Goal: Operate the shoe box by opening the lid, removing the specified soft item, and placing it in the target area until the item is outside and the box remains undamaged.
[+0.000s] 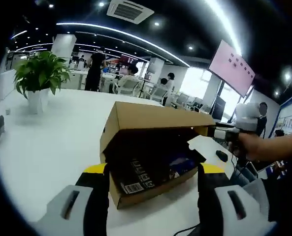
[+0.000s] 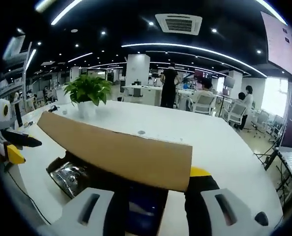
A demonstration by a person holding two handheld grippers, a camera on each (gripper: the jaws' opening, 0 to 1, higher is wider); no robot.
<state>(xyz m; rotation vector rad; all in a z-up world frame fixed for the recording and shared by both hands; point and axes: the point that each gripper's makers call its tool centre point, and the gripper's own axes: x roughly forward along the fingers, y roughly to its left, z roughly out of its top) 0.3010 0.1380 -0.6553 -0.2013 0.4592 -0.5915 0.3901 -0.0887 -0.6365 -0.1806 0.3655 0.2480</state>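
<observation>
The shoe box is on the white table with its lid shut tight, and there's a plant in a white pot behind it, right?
Not quite. The shoe box sits on the white table with its lid lifted open, not shut; the left gripper view shows the dark inside. The plant in a white pot does stand behind it.

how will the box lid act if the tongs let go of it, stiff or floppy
The lid is probably fairly stiff: in the right gripper view it spans the box as one flat cardboard panel with no sag. It would likely drop shut on its hinge, since it stands raised with the right tongs at its edge. It looks thin, so probably light and apt to crease if squeezed.
</observation>
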